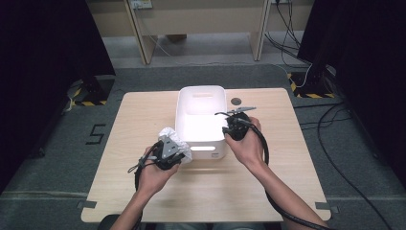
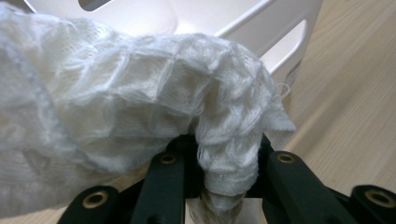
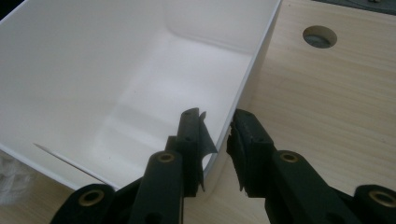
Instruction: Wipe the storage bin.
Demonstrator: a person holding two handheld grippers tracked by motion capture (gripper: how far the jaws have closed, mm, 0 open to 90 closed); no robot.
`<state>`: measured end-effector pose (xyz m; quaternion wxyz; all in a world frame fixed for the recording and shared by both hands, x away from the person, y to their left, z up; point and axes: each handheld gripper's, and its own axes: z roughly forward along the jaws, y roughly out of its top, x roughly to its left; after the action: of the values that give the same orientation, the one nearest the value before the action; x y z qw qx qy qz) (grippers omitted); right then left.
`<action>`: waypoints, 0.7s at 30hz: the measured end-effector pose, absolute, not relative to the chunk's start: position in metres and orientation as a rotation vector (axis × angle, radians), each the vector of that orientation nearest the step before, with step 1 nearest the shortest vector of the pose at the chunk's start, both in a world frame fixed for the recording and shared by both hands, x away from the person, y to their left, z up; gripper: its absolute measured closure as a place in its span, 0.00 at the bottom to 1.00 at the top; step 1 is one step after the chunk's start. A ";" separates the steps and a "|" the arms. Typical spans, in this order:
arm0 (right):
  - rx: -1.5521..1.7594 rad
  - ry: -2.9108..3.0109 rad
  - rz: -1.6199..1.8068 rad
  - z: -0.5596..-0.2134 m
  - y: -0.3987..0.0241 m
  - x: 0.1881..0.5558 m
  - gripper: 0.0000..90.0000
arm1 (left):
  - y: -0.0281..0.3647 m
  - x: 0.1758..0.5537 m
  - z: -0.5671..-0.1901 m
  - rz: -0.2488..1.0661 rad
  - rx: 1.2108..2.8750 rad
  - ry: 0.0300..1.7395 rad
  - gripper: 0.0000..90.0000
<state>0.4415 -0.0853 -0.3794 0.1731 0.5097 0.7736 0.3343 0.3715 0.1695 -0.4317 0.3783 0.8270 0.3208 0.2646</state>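
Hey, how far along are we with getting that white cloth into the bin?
Done: the left gripper is shut on the white cloth, lifted beside the white bin. In hand: the right gripper straddles the bin's side wall, one jaw inside, one outside, apparently steadying it. Left: the bin looks empty, so the cloth must go over the rim and be released.

Take the table (image 1: pixel 143 191) as your landmark: it is light wood with rounded corners and stands on grey carpet (image 1: pixel 57 158). In its far right part you see a small round dark hole (image 1: pixel 235 101). On the carpet to the table's left, a black number five (image 1: pixel 96 133) is marked. Beyond the table's far corners, yellow-and-black striped tape (image 1: pixel 86 102) lies at left and at right. Black cables (image 1: pixel 330 158) trail over the carpet to the table's right. Behind the table stand pale wooden furniture legs (image 1: pixel 143 43).
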 end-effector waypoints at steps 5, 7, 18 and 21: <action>1.443 2.197 0.955 -0.380 -0.086 0.442 0.82 | 0.170 0.372 -0.437 0.670 2.123 0.828 0.83; 1.445 2.198 0.957 -0.380 -0.086 0.442 0.82 | 0.170 0.372 -0.439 0.677 2.128 0.822 0.83; 1.442 2.198 0.962 -0.380 -0.086 0.442 0.82 | 0.167 0.374 -0.453 0.680 2.158 0.809 0.83; 1.440 2.198 0.960 -0.380 -0.086 0.442 0.82 | 0.167 0.374 -0.456 0.677 2.174 0.805 0.83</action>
<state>0.4419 -0.0861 -0.3799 0.1712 0.5072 0.7740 0.3382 0.3744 0.1669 -0.4559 0.3553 0.8415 0.3116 0.2619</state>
